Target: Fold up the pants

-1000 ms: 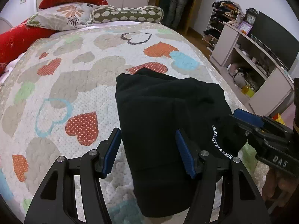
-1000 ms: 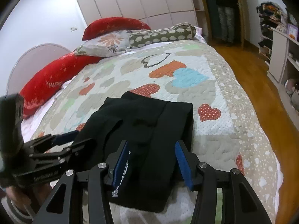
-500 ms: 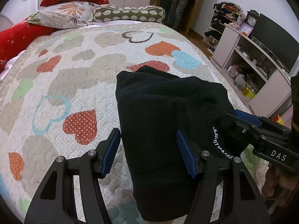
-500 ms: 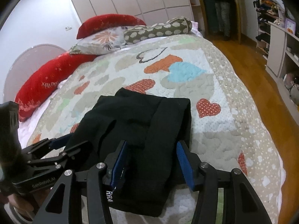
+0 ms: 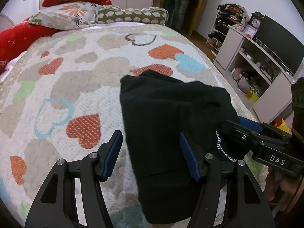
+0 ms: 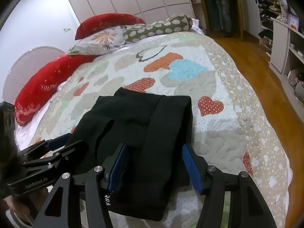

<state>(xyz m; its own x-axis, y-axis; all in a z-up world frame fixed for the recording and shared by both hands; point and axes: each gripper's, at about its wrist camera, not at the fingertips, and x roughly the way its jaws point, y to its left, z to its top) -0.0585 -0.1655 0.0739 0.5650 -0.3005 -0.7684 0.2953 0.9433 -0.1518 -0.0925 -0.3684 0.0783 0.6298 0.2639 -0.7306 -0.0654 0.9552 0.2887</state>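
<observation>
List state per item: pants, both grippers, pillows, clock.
black pants: folded into a compact stack, lying flat on the quilt
left gripper: open, straddling the pants' left edge
right gripper: open, over the near edge
pillows: piled at the headboard
clock: upright on the shelf

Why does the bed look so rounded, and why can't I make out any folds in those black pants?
Left wrist view: the fisheye lens bows the quilt into a dome and darkens the corners; the black pants are dim, folds barely reading. Right wrist view: same bulge, the floor curving away; the pants show a few faint creases; both views look fairly sharp, with soft indoor light.
</observation>
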